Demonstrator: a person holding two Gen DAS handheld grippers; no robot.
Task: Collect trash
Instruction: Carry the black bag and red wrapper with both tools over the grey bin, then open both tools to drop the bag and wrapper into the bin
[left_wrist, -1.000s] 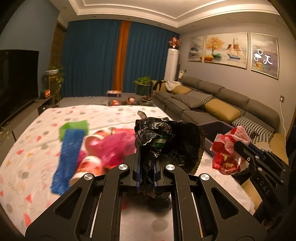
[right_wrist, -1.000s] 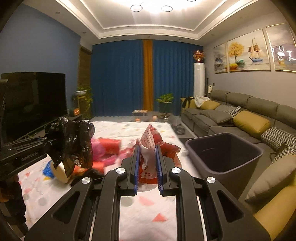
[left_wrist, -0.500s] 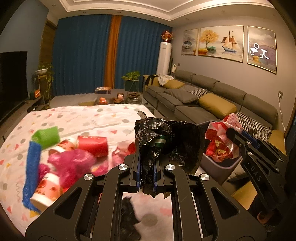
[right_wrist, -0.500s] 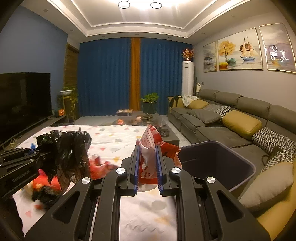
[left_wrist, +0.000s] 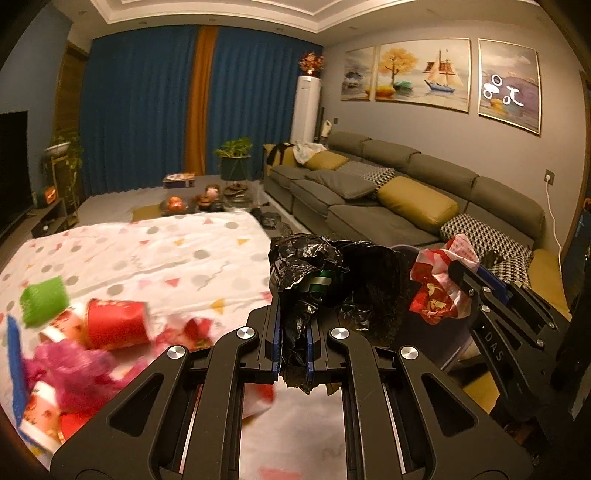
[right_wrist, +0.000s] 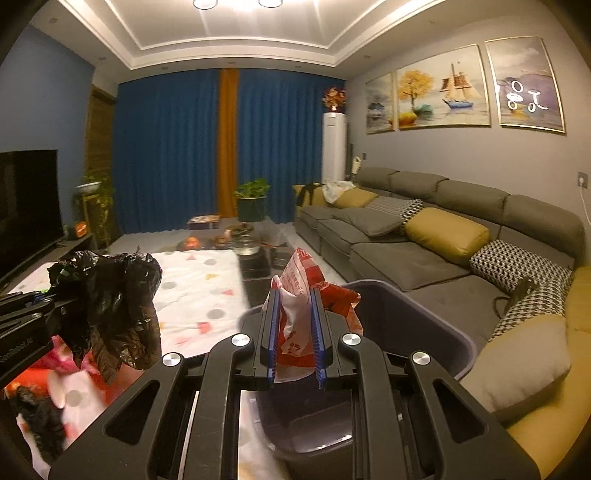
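Observation:
My left gripper is shut on a crumpled black plastic bag, which bulges above its blue pads. My right gripper is shut on a red and white plastic wrapper and hangs over the open dark grey bin. In the left wrist view the right gripper with that wrapper shows at the right, and the black bag hides most of the bin. In the right wrist view the left gripper's black bag hangs at the left, short of the bin.
A patterned white cloth carries red paper cups, a pink bag, a green piece and a blue strip. A long grey sofa lies to the right, a television to the left.
Both grippers have swept to the right, away from the trash pile. The right one now hangs over the bin, which has come close beneath it. Neither grip has altered.

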